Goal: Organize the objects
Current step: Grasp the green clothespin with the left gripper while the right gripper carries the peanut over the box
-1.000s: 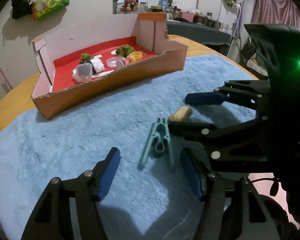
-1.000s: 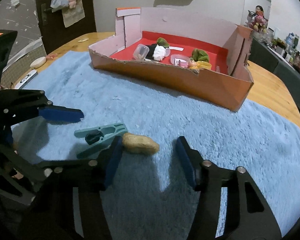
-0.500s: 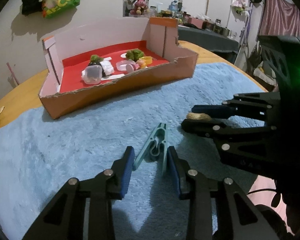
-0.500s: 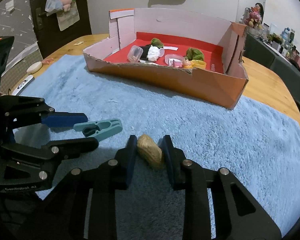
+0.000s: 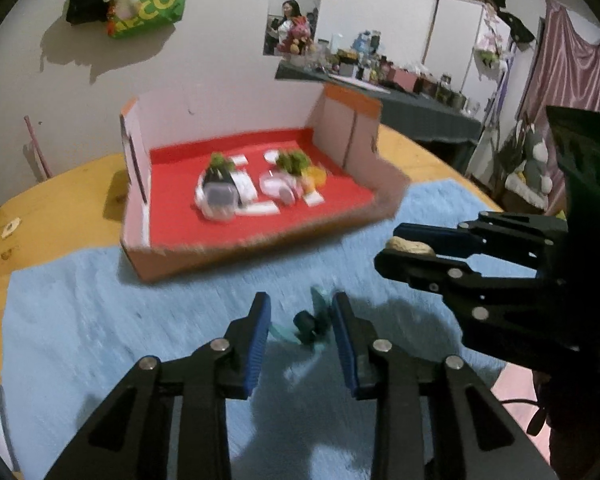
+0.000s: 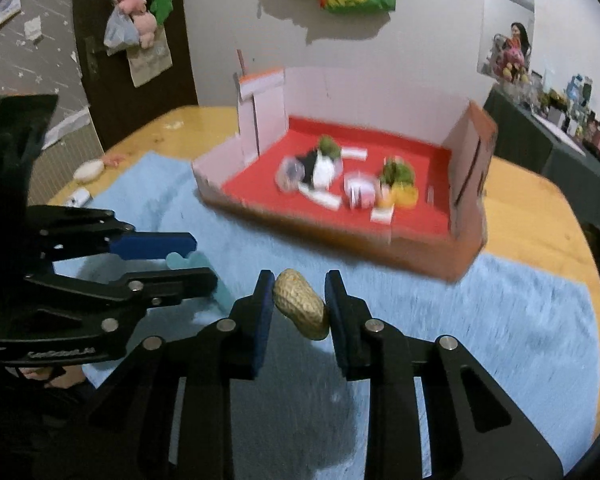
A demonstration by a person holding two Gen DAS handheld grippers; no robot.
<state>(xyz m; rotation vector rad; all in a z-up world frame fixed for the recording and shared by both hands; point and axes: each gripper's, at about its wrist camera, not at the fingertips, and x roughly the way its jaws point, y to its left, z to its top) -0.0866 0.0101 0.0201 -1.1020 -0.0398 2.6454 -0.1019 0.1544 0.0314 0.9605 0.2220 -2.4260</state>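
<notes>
Peanut and clothespin pinched above blue mat

Peanut is pinched between the pads of the right claw, clear of the blue mat. A teal clothespin is clamped in the left claw, whose jaws are closing on it. Farther on, a red-lined cardboard box with small items is seen on the wooden desk.

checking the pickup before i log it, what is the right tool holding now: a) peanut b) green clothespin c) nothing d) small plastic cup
a: the right tool is shut on the peanut, its blue pads pressing both sides, with the peanut lifted off the blue mat; the green clothespin sits in the left tool.
</notes>
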